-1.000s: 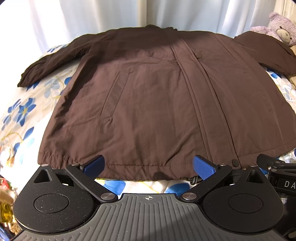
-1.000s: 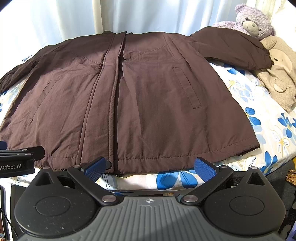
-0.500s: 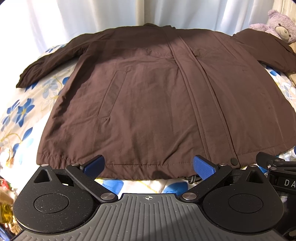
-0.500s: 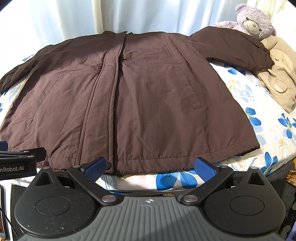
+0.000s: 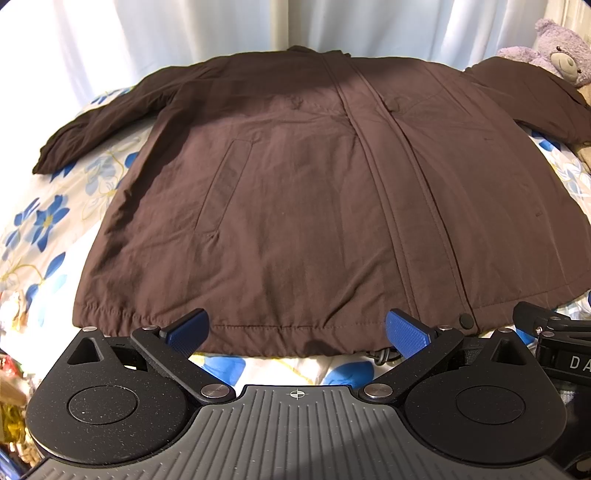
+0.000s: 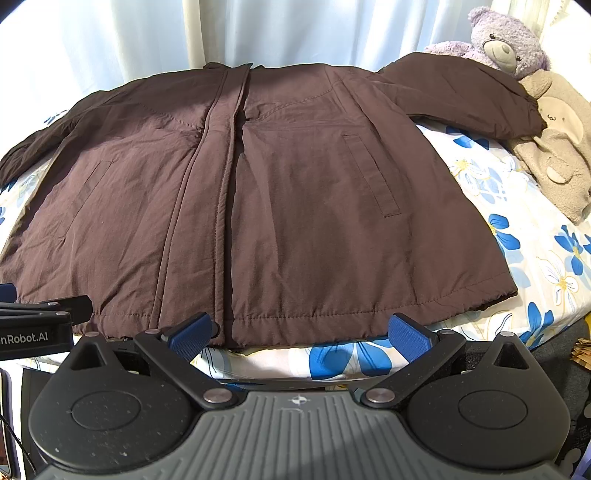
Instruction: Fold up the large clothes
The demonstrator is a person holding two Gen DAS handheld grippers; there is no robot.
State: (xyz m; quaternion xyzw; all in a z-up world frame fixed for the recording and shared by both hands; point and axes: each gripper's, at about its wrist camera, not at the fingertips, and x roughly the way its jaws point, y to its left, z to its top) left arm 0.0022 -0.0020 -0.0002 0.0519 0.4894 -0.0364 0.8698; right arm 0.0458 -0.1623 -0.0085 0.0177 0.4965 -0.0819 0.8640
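Observation:
A large dark brown jacket [image 5: 303, 199] lies flat and front up on the bed, sleeves spread to both sides; it also shows in the right wrist view [image 6: 280, 199]. Its hem runs along the near edge of the bed. My left gripper [image 5: 297, 330] is open and empty, just short of the hem left of the front placket. My right gripper [image 6: 301, 332] is open and empty at the hem right of the placket. Each gripper's side shows at the edge of the other's view.
The bed has a white sheet with blue flowers [image 6: 524, 236]. A purple teddy bear [image 6: 502, 40] and a beige plush toy [image 6: 557, 147] lie at the far right, next to the right sleeve. White curtains [image 5: 184, 33] hang behind the bed.
The left gripper has drifted slightly left and a little nearer the hem. The right gripper has barely moved. Both stay open.

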